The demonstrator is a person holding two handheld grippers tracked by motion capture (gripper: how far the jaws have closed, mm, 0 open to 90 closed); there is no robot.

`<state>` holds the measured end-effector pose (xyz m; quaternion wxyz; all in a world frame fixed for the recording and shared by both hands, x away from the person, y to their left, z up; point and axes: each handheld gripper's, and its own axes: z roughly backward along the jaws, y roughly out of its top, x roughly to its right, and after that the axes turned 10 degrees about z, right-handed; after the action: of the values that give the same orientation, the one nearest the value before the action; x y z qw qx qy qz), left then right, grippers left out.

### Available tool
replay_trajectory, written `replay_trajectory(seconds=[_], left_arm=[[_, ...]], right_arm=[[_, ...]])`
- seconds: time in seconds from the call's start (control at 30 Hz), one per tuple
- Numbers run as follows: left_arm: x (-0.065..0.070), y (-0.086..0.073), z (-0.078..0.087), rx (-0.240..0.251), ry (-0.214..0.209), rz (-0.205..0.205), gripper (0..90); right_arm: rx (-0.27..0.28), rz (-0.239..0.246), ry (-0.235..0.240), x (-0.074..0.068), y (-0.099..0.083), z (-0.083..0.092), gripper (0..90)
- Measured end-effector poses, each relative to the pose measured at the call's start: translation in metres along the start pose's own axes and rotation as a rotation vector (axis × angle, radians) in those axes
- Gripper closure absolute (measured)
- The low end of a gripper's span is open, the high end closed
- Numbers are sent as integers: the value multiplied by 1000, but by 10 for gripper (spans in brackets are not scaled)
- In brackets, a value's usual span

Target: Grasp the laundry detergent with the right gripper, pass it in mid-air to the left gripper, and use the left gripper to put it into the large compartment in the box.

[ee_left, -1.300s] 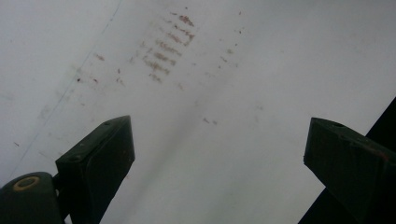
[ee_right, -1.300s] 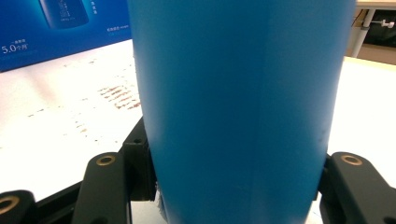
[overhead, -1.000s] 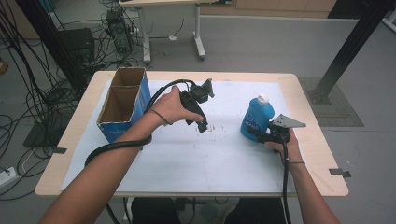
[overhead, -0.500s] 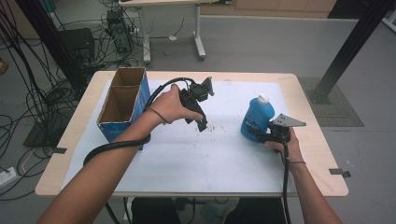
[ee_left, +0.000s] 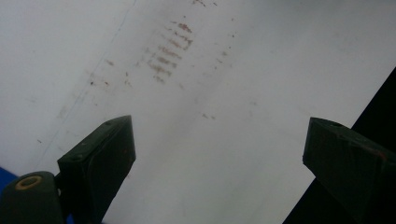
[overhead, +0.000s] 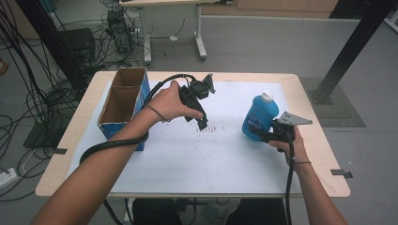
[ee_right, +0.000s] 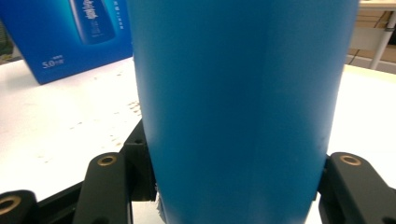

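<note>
On table, upright blue bottle (overhead: 259,115)

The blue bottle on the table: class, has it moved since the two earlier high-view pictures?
No. The blue bottle stands at the same spot beside the brown scuff marks on the white mat, with the right gripper shut on it.

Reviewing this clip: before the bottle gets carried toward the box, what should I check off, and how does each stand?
1. Right gripper clamped on the blue bottle: ok, jaws on both sides in the right gripper view.
2. Bottle cap on: ok.
3. Bottle upright: ok, slight tilt at most.
4. Cardboard box open at top: ok, both compartments look empty.
5. Left gripper free: ok, jaws wide apart, nothing between them.
6. Left gripper out of the bottle's way to the box: not ok, it hangs over the white mat between them.
</note>
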<state>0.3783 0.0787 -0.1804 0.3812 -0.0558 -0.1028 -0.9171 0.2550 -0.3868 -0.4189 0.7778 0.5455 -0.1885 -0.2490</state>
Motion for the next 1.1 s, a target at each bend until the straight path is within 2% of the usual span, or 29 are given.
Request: replay_trajectory(seconds=[0.27,0.53,0.8,1.1], left_arm=[[3,0,7,2,1,-22,95],[6,0,11,6,-2,-49,96],[9,-3,18,9,-11,-96,93],[14,-4,24,-2,-10,-153,92]], right_arm=[[-16,26,71,2,10,1,414],[-17,31,134,4,14,-2,414],[-12,57,240,4,20,-10,413],[-11,70,316,0,30,-20,413]])
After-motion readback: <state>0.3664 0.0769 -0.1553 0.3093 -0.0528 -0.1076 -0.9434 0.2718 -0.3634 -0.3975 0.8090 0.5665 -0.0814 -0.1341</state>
